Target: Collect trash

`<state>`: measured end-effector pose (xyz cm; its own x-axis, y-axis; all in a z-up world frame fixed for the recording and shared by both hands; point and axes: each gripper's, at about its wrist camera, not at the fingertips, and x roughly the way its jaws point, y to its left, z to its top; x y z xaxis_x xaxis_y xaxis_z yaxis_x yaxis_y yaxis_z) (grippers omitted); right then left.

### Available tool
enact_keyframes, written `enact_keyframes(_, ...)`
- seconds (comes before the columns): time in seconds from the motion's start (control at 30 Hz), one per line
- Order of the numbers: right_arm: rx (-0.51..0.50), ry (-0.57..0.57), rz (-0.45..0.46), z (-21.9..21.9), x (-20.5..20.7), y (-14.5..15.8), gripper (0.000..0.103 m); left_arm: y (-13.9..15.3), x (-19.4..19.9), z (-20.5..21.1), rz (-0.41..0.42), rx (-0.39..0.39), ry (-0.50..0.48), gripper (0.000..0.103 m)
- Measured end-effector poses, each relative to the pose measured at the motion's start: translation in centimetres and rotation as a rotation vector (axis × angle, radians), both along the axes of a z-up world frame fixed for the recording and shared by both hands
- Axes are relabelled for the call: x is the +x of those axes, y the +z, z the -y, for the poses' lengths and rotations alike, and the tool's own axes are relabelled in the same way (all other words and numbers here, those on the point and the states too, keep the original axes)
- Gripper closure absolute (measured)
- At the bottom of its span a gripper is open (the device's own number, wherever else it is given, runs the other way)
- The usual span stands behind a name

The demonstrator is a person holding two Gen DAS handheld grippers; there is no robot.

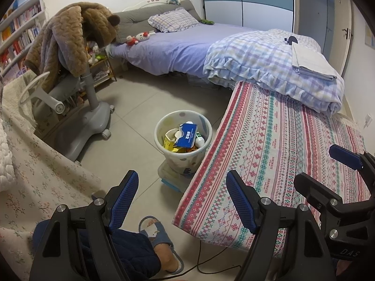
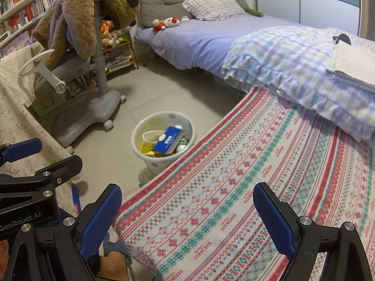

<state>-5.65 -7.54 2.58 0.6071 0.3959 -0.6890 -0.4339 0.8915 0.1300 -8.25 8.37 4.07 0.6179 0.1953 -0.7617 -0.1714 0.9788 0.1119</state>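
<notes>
bin full, both hand-held grippers empty

the trash bin (image 1: 183,140), a white pail with pale dots, stands on the tiled floor (image 1: 140,103) just beside the near edge of the patterned cloth (image 1: 281,159) that covers a low surface. it is packed with rubbish: a blue carton (image 1: 187,135) lies tilted on top, with yellow wrappers and a white cup below it. the bin seems to rest on a flat clear box, though that is hard to tell.

the left hand-held gripper (image 1: 182,199) hangs over the floor near the cloth's corner, jaws spread wide, nothing between them. the right hand-held gripper (image 2: 187,213) hovers over the cloth, jaws likewise apart and empty. no loose trash shows on the cloth or on the floor close by, so collection looks nearly done, or the next piece lies out of view.

to do the step well, i would judge: scan the floor beside the grey chair base (image 1: 93,121) and under the bed (image 1: 178,49) first. drop anything new to one side of the carton, not onto it, since the heap sits close to the rim and could spill. mind the cable near the person's slippered foot (image 1: 161,241).
</notes>
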Motion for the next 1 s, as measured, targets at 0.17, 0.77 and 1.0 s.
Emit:
enact_keyframes(0.17, 0.000, -0.001, 0.000, 0.00, 0.01, 0.00, 0.008, 0.06, 0.09, -0.12, 0.001, 0.001, -0.004, 0.023)
enact_keyframes(0.77, 0.001, -0.005, -0.008, -0.28, -0.13, -0.45, 0.008, 0.04, 0.73, -0.78, -0.014, -0.004, -0.017, 0.023)
enact_keyframes(1.0, 0.001, -0.006, -0.011, -0.37, -0.06, -0.49, 0.008, -0.12, 0.95, -0.77, -0.022, -0.004, -0.018, 0.023)
